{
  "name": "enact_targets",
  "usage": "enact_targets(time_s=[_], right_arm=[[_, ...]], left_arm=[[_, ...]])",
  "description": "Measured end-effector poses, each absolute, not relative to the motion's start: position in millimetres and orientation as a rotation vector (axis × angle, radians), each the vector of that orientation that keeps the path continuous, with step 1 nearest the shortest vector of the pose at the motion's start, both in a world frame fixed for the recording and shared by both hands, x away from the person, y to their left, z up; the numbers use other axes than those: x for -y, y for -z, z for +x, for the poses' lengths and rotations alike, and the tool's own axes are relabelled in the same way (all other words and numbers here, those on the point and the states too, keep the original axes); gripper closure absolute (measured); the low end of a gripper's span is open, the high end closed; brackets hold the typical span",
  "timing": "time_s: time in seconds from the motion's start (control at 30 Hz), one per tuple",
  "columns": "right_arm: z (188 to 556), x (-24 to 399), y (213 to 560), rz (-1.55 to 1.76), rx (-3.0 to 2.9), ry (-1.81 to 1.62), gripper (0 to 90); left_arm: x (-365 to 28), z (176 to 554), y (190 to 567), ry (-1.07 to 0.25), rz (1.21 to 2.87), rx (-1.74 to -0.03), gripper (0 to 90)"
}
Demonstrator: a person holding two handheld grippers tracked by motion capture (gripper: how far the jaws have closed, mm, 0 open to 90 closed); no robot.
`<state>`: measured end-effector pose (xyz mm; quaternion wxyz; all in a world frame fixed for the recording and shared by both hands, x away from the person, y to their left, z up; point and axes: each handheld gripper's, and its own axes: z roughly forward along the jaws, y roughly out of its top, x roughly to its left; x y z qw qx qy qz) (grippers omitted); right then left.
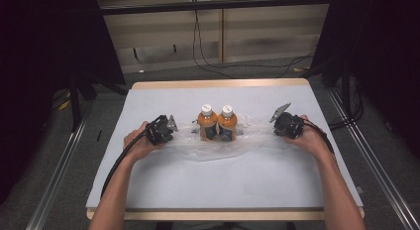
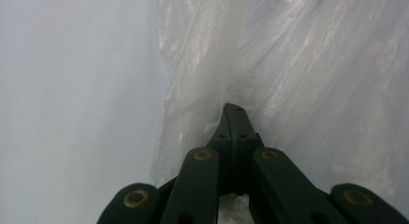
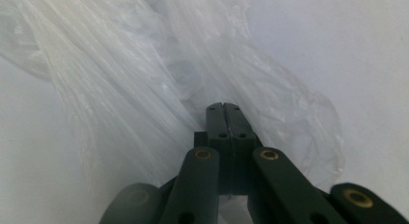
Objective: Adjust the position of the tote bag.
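Table (image 1: 148, 91): light wood edge, top covered w/ pale blue-grey sheet.
Floor (image 1: 163, 74): grey carpet; black cables (image 1: 208, 66) trail across it behind table.
Back wall (image 1: 267, 31): beige panels, w/ a dark horizontal bar (image 1: 213, 6) in front.
Sides: black curtains left (image 1: 44, 41) & right (image 1: 386, 46).
Rails (image 1: 54, 175): metal, on floor both sides of table.
Light: even on table, dim at sides.

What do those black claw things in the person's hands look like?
The left gripper and right gripper are black, each with two slim jaws on jointed links with brass-coloured pins. A grey three-cornered plate sits on top of each, and a black cable trails back. The forearms are bare.
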<state>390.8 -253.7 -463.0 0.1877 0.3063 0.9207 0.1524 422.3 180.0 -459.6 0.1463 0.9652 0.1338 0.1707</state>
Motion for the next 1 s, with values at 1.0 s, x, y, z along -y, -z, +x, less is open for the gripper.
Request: enact_targets(time_s=[1.0], right_arm=[[397, 259, 462, 0.895, -2.551, -0.537, 90.0]], left_arm=[[-204, 437, 463, -0.348, 2.595, -0.530, 90.0]])
